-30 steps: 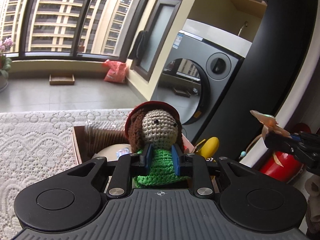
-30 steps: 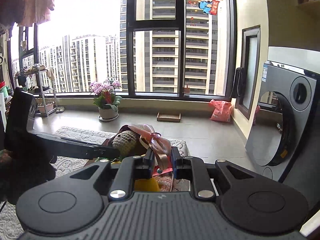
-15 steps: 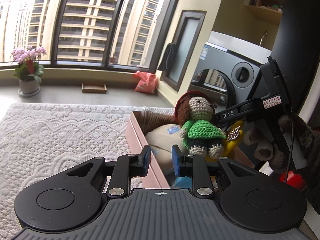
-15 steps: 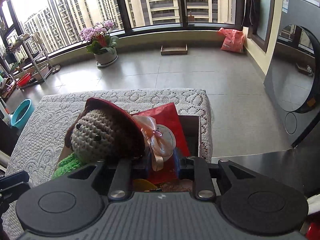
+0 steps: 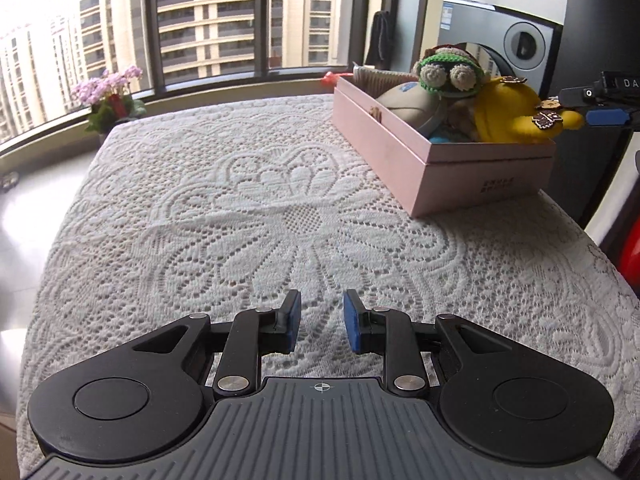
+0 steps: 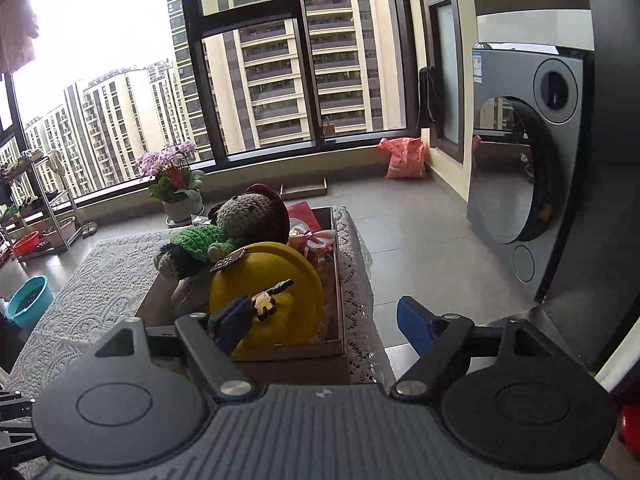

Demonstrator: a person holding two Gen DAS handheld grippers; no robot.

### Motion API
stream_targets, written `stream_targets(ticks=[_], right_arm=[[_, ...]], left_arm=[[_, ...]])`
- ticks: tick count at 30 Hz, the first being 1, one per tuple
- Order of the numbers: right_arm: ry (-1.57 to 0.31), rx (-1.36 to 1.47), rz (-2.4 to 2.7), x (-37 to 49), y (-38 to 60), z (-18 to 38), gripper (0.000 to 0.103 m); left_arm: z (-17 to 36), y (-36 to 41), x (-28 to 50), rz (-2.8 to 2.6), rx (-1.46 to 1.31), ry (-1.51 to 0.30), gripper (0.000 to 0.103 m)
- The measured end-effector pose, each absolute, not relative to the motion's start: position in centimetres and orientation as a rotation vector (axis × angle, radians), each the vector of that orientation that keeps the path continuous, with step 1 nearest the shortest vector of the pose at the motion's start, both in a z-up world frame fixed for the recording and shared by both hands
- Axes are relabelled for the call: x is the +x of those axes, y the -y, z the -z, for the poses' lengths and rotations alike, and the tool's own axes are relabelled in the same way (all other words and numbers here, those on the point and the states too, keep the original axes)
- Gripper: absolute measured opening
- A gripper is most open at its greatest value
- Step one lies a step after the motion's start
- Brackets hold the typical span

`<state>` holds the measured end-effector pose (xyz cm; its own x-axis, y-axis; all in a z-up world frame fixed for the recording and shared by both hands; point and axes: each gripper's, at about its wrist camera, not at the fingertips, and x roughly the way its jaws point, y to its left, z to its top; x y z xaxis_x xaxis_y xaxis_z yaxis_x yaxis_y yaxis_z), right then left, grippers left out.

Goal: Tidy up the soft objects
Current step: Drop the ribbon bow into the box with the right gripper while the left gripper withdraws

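Since the soft toys all sit in the pink box (image 5: 452, 160) at the far right of the table (image 5: 240, 216), the put-away step looks about done. The knit doll (image 6: 224, 232) lies on top, w/ the yellow plush (image 6: 276, 292) just beside it. Left gripper (image 5: 319, 320) hangs over bare lace, jaws a bit apart, nothing btwn them. Right gripper (image 6: 326, 326) is near the box, jaws opening wide, holding nothing; its left pad looks to be right by the yellow plush, touching or not I can't tell. Next, I think: pull both back, check nothing soft is left out.
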<state>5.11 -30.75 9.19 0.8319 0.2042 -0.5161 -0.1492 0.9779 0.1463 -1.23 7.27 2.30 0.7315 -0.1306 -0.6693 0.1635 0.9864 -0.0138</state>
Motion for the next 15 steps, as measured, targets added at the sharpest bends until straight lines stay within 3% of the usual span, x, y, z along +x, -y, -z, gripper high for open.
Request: stream_targets(ticks=[2,4,7,13,15], right_arm=[[-0.53,0.094,-0.187,3.0,30.2,-8.2,0.081],[-0.496,0.09,-0.181,1.6,30.0,-7.5,0.081],[-0.482,0.042,-0.243,1.5,29.2,-7.1,0.081],[-0.468,0.023,-0.34,6.6,26.9,-8.3,0.08],[-0.462,0.016,-0.363,8.9,25.8,-8.6,0.075]], left_arm=[[-1.4,-7.1,-2.1,0.149,0.015,-0.751,0.039],[-1.0,-6.5,-2.7,0.132,0.0,-0.732,0.057],[-0.8,-5.2,-2.8,0.126,0.0,-0.725,0.073],[-1.2,-4.3,-1.9,0.169,-0.03,-0.739,0.065],[-1.7,-4.6,-1.7,0.214,-0.098,-0.727,0.065]])
